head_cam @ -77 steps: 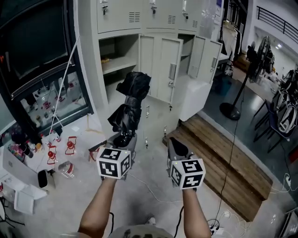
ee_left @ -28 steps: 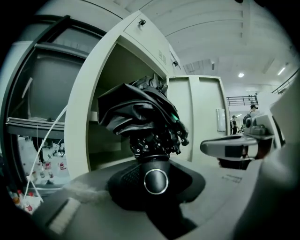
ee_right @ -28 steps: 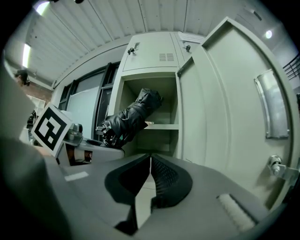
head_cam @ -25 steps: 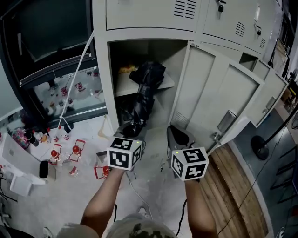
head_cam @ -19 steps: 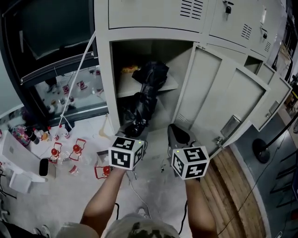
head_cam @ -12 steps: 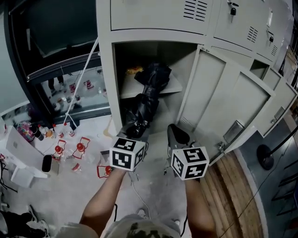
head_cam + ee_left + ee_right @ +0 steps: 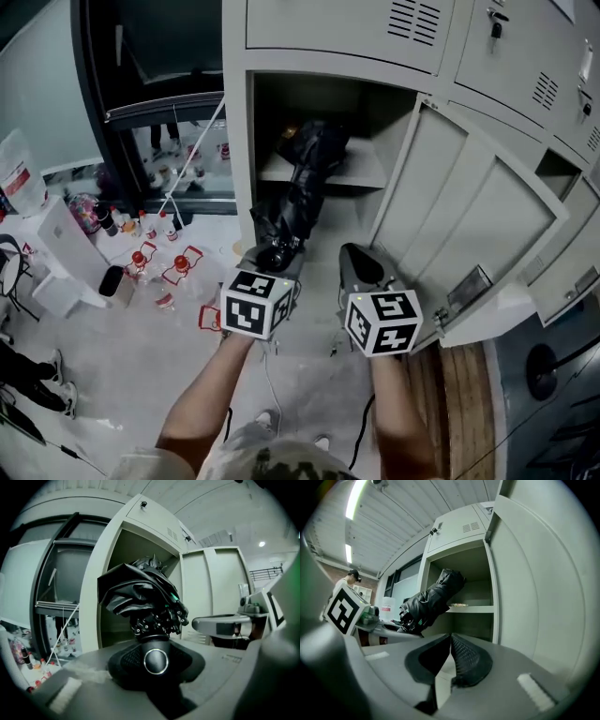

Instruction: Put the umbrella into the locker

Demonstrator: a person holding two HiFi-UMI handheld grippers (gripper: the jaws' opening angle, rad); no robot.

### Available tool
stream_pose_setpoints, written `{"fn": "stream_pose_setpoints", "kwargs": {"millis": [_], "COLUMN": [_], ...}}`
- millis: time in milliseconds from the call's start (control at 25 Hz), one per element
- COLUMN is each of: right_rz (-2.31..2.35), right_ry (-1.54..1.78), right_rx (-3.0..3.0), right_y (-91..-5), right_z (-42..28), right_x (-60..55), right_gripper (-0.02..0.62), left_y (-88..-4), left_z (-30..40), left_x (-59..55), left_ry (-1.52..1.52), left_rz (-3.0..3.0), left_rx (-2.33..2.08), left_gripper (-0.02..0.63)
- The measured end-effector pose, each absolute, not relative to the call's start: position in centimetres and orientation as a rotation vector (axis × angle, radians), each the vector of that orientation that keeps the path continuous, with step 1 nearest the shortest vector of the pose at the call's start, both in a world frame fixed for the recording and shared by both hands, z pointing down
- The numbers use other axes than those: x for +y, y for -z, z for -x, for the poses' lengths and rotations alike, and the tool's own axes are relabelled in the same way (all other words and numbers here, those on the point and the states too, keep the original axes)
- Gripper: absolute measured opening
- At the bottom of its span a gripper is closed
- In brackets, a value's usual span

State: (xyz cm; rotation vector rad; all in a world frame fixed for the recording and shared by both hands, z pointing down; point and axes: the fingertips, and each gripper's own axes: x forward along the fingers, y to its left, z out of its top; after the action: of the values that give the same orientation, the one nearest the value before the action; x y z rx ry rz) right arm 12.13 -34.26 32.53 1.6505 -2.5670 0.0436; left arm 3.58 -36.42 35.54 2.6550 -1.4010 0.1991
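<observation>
A folded black umbrella [image 7: 298, 192] stands up from my left gripper [image 7: 273, 260], which is shut on its round-buttoned handle [image 7: 156, 660]. Its bunched canopy [image 7: 139, 591] rises in front of the open locker compartment [image 7: 281, 103], with the top at about the height of the inner shelf [image 7: 367, 174]. My right gripper [image 7: 362, 269] hovers just to the right of the left one, shut with nothing between its pads [image 7: 459, 656]. In the right gripper view the umbrella [image 7: 432, 599] leans toward the locker opening.
The locker door [image 7: 473, 220] swings out to the right, close to my right gripper. Red-capped bottles [image 7: 161, 272] and white containers [image 7: 56, 258] litter the floor at left. A wooden platform [image 7: 464, 394] lies at lower right. A cable [image 7: 272, 366] runs across the floor.
The open locker has come nearer and more central in the head view. The umbrella, still held by the left gripper, now stands right at the opening. The right gripper stays shut beside it.
</observation>
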Motion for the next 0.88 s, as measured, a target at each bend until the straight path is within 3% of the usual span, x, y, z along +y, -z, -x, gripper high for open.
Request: {"fn": "stream_pose_setpoints", "kwargs": {"millis": [880], "right_rz": [-1.321], "right_ry": [-0.094], "right_rx": [-2.785], "right_y": [-33.4], "right_z": [-11.3], "right_x": [-29.7], "right_gripper": [0.008], "left_y": [-40.4], "left_z": [-2.9], "left_x": [-27.6], "left_ry": [-0.394], "left_rz": [-2.399], "left_rx": [-1.670], "left_gripper": [0.110]}}
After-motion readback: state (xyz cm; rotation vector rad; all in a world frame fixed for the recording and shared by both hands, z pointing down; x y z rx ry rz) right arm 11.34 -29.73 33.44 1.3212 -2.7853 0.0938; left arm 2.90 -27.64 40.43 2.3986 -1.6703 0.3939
